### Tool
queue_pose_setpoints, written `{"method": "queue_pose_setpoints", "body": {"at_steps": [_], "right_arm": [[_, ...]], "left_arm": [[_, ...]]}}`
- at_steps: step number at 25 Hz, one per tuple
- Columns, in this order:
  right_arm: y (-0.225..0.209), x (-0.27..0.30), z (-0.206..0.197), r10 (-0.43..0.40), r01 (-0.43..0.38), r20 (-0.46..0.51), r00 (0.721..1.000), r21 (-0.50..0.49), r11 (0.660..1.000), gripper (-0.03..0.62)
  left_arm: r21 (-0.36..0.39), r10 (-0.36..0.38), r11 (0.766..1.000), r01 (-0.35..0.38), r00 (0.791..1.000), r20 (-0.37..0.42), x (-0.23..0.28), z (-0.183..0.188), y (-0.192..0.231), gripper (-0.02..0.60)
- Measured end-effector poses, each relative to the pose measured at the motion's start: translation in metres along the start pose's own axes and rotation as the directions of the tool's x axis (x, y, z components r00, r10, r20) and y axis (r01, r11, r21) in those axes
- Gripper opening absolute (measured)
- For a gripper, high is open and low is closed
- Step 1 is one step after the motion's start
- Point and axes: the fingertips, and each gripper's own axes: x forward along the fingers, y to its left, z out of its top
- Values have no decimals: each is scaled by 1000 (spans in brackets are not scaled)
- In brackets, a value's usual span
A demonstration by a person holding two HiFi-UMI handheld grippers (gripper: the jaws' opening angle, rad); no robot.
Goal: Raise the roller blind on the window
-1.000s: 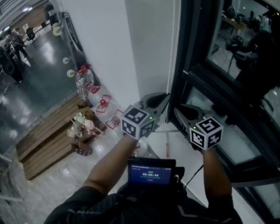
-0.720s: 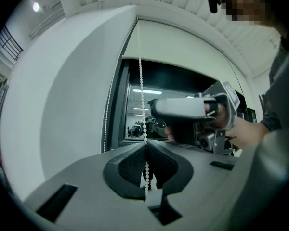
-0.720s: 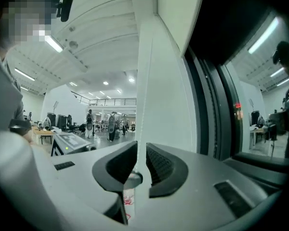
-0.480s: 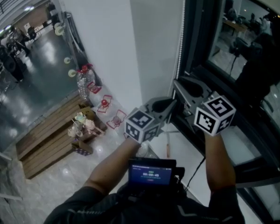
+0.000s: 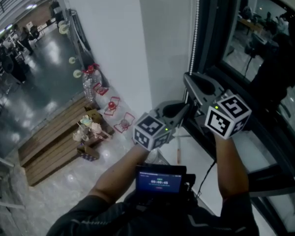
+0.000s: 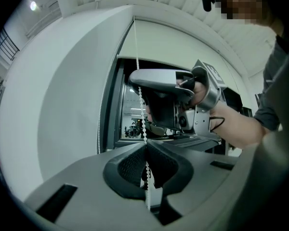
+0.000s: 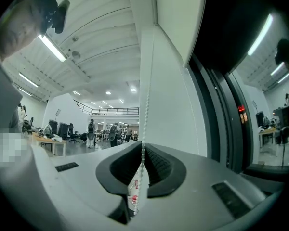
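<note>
The bead chain (image 5: 194,38) is hung beside the dark window frame (image 5: 210,58), far right. It is pinched low by the left gripper (image 6: 145,146) and, just above, by the right gripper (image 7: 142,146), whose jaws have just been closed onto it.

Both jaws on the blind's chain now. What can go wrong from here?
1. The right gripper has just been closing its jaws on the bead chain; only the tips pinch it, so a pull may slip beads.
2. The left gripper clamps the same strand just below; unless it lets go or follows, the two may fight.
</note>
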Motion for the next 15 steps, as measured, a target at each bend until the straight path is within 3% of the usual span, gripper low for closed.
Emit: {"method": "queue_pose_setpoints", "body": {"at_steps": [15], "right_arm": [[-3,-8,-61,-37,41,-73,997,47,998,14]], "left_arm": [[-46,-10,999,4,994,-113,3,-60,0,3]]}}
